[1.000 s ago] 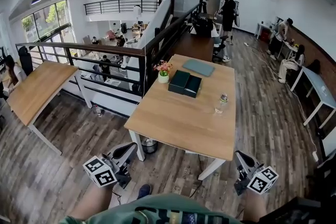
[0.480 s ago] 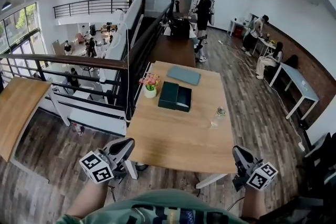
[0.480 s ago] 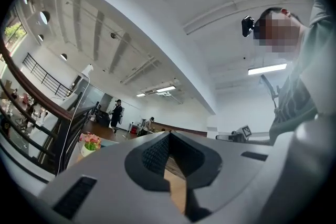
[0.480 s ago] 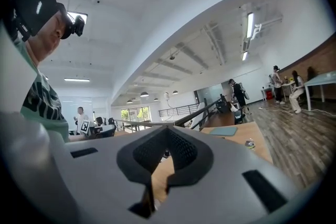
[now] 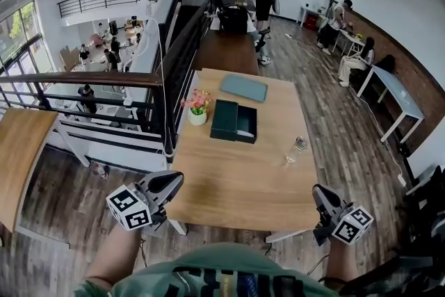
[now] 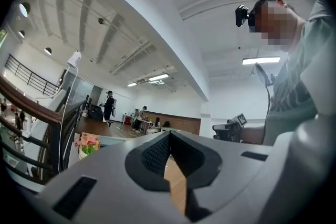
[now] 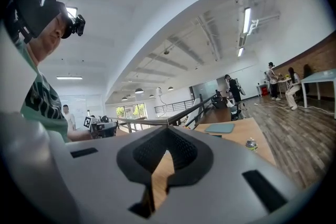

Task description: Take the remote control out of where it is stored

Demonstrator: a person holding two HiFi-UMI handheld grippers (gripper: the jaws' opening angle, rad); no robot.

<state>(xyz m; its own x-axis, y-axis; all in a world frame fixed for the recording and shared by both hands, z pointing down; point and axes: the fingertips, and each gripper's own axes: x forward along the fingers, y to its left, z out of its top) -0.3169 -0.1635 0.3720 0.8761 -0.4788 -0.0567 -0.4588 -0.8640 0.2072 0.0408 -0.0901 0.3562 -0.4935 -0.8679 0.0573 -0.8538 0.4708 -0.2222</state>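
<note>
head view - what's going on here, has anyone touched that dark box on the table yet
Not yet. A person stands at the near end of the wooden table with a tool in each hand. The left tool and right tool are both shut and empty, held at the table's near edge. The dark box sits farther up the table, beside a flower pot, with a bottle to its right. Its contents can't be made out.

Surface (image 5: 236, 184): box (image 5: 234, 120) mid-far. Flowerpot (image 5: 197, 108) just left of it, pad (image 5: 244, 87) behind, bottle (image 5: 297, 148) nearer, to the right.
</note>
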